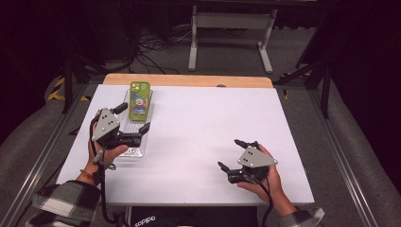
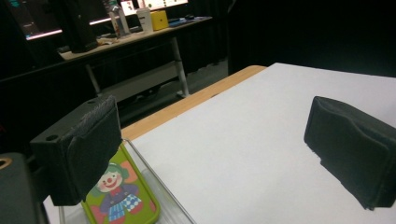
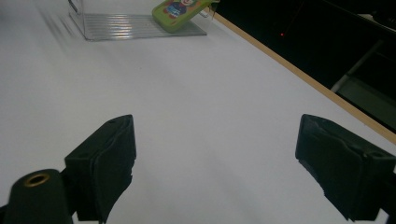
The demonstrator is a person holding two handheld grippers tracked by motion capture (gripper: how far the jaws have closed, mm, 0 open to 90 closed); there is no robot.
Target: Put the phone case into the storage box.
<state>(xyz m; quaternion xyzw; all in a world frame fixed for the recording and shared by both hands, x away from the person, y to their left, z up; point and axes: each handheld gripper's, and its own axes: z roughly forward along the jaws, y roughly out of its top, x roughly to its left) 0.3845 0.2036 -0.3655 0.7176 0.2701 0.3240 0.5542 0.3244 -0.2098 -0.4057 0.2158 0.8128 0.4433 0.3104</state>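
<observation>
A green phone (image 1: 139,100) with a cartoon clown on its back rests in a clear plastic tray (image 1: 134,150) at the table's left, its top end propped on the tray's far rim. My left gripper (image 1: 135,117) hovers open over the tray, just short of the phone, with nothing between its jaws. In the left gripper view the phone (image 2: 122,195) lies under the left jaw of my left gripper (image 2: 210,140), inside the tray rim (image 2: 161,184). My right gripper (image 1: 229,153) stands open and holds nothing at the near right. My right gripper (image 3: 219,154) faces the distant tray (image 3: 121,23) and the phone (image 3: 180,11).
The white tabletop (image 1: 213,123) has a wooden strip (image 1: 189,80) along its far edge. Beyond it on the floor stand a white desk frame (image 1: 231,33) and cables (image 1: 151,52). A desk with bottles (image 2: 140,23) shows in the dark background.
</observation>
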